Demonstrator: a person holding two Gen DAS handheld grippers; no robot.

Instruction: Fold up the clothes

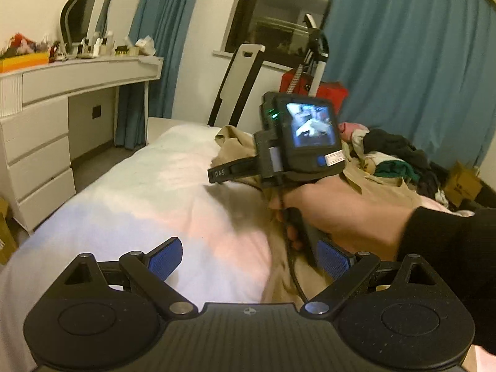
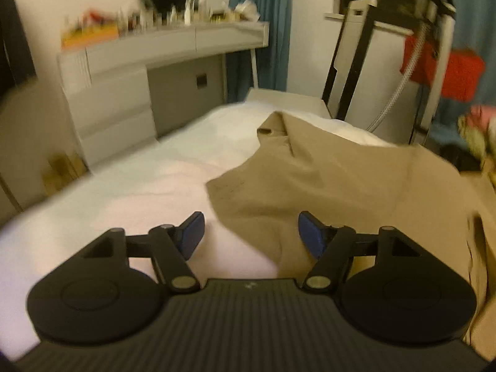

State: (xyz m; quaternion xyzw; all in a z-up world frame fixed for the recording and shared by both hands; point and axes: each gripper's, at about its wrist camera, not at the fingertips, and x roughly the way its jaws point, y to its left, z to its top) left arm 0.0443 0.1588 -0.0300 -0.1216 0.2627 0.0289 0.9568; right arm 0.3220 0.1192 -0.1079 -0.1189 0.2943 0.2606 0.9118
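A bedroom bed carries tan trousers, spread but unfolded. Left claw and right claw are both open, empty; next, probably grasp the trousers' near edge.

you see a white dresser along the left wall | a mirror and small bottles on its top | blue curtains flanking a dark window | a red bag below it | a cardboard box far right
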